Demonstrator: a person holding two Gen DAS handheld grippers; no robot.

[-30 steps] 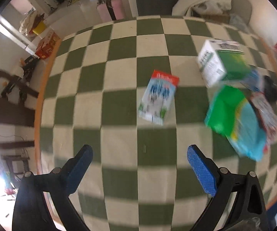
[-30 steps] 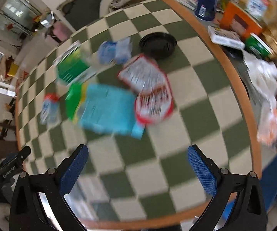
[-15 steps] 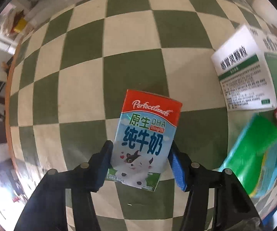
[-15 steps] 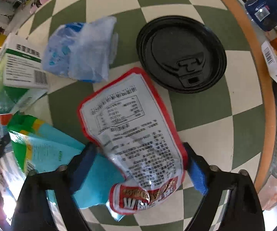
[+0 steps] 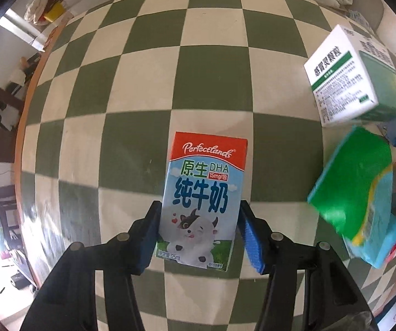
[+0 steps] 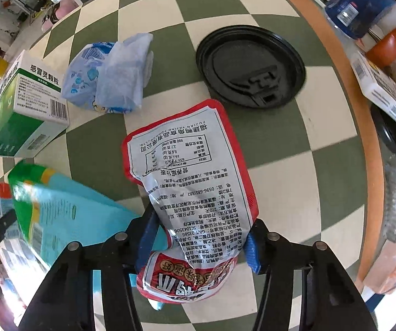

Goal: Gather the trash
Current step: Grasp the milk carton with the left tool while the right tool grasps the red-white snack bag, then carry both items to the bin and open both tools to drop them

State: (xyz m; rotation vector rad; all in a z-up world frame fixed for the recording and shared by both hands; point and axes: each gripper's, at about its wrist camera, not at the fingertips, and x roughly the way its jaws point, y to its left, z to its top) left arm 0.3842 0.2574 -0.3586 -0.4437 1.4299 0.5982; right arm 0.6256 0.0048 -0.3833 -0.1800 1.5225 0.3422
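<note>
A small milk carton [image 5: 203, 187], red on top with a cartoon cow, sits between the fingers of my left gripper [image 5: 199, 212]; both blue pads press its sides, just above the green-and-cream checked tablecloth [image 5: 142, 82]. My right gripper [image 6: 200, 220] points down over a red-edged snack pouch [image 6: 186, 171] that lies printed side up. Its jaws are closing on the pouch's lower half, which crumples between the pads. A green and blue packet [image 6: 65, 215] lies partly under the pouch.
A white and green medicine box [image 6: 27, 104] and a crumpled blue tissue pack [image 6: 112, 80] lie at the back left, with a black cup lid [image 6: 250, 66] behind the pouch. Beyond the wooden table rim [image 6: 344, 127], a blue bottle [image 6: 357, 8] and boxes crowd the right.
Both grippers came down from wide open above the table. The left one closed on the milk carton. The right one narrowed around the snack pouch, which now bends between its pads.
</note>
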